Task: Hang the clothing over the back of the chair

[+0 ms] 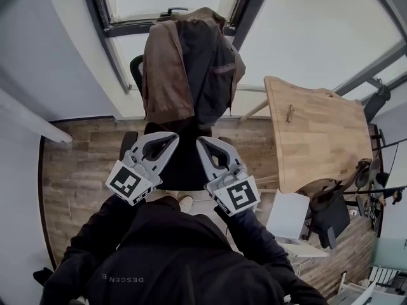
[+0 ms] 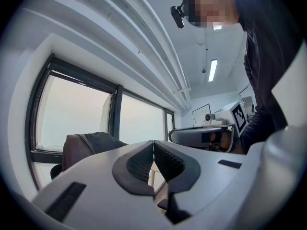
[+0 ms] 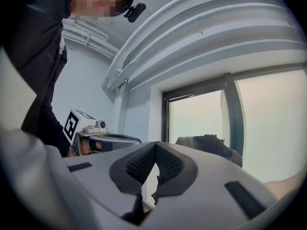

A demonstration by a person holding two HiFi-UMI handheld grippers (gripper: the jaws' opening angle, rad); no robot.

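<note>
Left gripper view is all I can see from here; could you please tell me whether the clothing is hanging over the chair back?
Observer: Yes; in the head view the clothing is draped over the back of the chair.
Operator: Thank you. Is the right gripper holding anything?
Observer: No; the right gripper view shows the right gripper shut, with nothing between its jaws.
Operator: What stands beside the chair?
Observer: A wooden table, to the chair's right in the head view.
</note>
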